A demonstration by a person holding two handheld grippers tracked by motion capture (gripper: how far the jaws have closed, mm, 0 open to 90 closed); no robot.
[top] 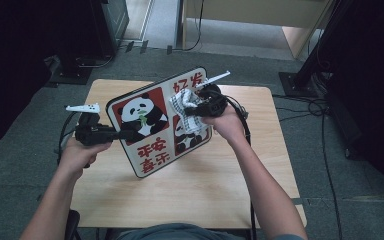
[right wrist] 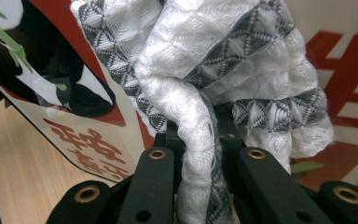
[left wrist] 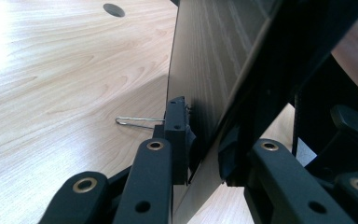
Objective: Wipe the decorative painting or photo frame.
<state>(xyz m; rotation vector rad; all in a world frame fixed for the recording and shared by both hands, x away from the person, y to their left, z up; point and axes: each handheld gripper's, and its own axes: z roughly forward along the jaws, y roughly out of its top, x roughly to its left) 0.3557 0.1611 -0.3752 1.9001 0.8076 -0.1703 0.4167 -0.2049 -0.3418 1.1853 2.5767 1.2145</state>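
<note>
The work in hand is wiping the panda board point(top: 156, 122) with the cloth point(top: 186, 107).

**Grippers.** The left gripper point(top: 125, 134) is clamped on the board's edge at about 9 o'clock; in the left gripper view the jaws pinch the thin board point(left wrist: 205, 70) from both faces. The right gripper point(top: 196, 111) is clamped on the bunched cloth; in the right gripper view the cloth point(right wrist: 205, 70) is squeezed between the jaws and bulges out above them.

**Position.** The board is held tilted above the table point(top: 190, 195), printed face toward the person, over the table's 12 o'clock half. The cloth lies against the printed face toward 2 o'clock of the board's centre, near the red characters and the second panda picture.

**Done.**
- Board lifted and steadied.
- Cloth gripped and brought onto the face.

**Left, as judged.**
- The cloth covers a small patch of the right half. The left panda panel and the lower text at 6 o'clock show no cloth on them.
- Whether any area is already clean cannot be told; no dirt or streaks are visible.
- Wiping appears to be at an early or middle stage, with setting the board down to follow.
</note>
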